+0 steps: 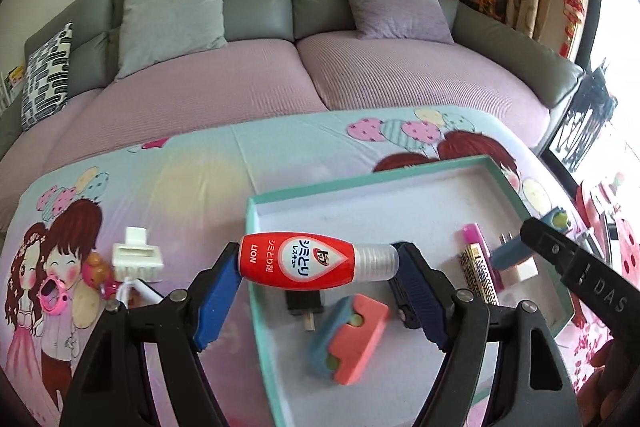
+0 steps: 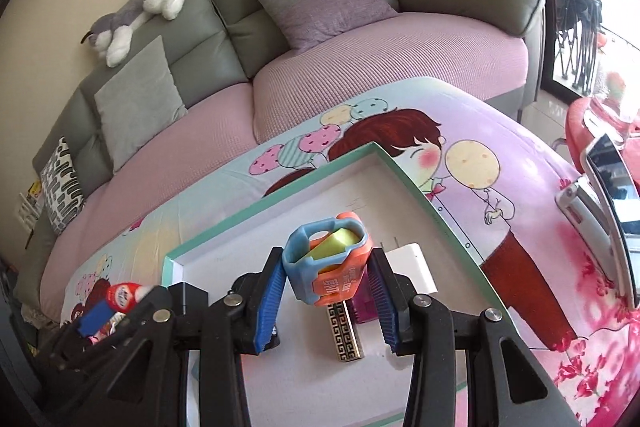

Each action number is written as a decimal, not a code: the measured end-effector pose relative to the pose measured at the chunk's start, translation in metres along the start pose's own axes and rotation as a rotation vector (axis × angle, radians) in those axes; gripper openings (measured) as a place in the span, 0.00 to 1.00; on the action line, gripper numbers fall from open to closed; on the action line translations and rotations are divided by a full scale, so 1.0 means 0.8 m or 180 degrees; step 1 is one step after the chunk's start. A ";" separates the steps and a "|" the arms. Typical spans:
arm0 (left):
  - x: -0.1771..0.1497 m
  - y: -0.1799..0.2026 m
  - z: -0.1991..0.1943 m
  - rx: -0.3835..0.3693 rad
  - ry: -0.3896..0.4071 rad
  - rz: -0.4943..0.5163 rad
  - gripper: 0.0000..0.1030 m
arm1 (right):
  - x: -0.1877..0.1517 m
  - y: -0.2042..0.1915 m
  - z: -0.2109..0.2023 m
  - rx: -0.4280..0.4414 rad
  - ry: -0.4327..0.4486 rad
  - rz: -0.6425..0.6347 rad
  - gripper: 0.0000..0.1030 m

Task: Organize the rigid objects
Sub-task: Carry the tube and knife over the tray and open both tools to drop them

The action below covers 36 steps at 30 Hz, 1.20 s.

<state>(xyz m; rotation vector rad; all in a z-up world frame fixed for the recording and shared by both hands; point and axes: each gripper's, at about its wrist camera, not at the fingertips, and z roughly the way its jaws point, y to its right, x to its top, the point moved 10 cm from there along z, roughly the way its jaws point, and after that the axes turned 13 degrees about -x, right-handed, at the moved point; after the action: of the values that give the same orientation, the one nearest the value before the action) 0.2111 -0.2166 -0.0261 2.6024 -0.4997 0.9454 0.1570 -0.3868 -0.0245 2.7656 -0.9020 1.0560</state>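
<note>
Your left gripper [image 1: 318, 265] has its blue pads clamped end to end on a small red bottle [image 1: 298, 259]: one pad on the red base, the other on the clear cap [image 1: 378, 259]. The bottle lies level between them, held in the air over the near left edge of the teal tray [image 1: 250, 247]. Your right gripper [image 2: 326, 275] is closed on a blue and orange plastic block [image 2: 326, 261] with a yellow piece inside, pinched across its sides and held above the tray floor.

The bottle looks light and stiff, but its plastic is likely smooth, and an end-to-end hold could let it pivot or squirt out if you ease off unevenly. The cap end is narrower, so I'd judge the red body the safer place to grip. The block looks hard and light; its flat sides suit the pads well.

Below your left gripper in the tray lie a second blue and orange block [image 1: 346, 339] and a black plug [image 1: 304, 305]. Farther right sit a patterned gold stick [image 1: 480, 279], a pink stick [image 1: 474, 233] and a white charger [image 2: 412, 267]. Outside the tray, on the cartoon cloth [image 1: 160, 167], a white clip [image 1: 136, 253] and a pink toy [image 1: 54, 293] are left, well apart from the tray.
</note>
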 end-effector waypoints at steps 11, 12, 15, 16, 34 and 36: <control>-0.020 0.004 0.028 0.0043 -0.0185 0.0035 0.77 | -0.011 -0.010 0.009 -0.0027 -0.0102 -0.0164 0.43; -0.022 0.003 0.029 0.0051 -0.0200 0.0030 0.77 | -0.013 -0.011 0.011 -0.0029 -0.0112 -0.0189 0.43; -0.025 0.001 0.033 0.0066 -0.0224 0.0014 0.77 | -0.020 -0.015 0.018 -0.0063 -0.0157 -0.0271 0.44; -0.026 0.001 0.034 0.0072 -0.0234 0.0014 0.77 | -0.020 -0.015 0.017 -0.0084 -0.0145 -0.0291 0.44; -0.035 0.008 0.047 0.0060 -0.0357 0.0047 0.77 | -0.019 -0.019 0.015 0.0007 -0.0158 -0.0262 0.44; -0.035 0.008 0.045 0.0052 -0.0360 0.0042 0.77 | -0.019 -0.019 0.015 -0.0005 -0.0153 -0.0273 0.44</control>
<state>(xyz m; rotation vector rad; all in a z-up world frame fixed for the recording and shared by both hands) 0.2083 -0.2312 -0.0695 2.6815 -0.5407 0.8130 0.1632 -0.3691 -0.0405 2.8116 -0.7809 0.9793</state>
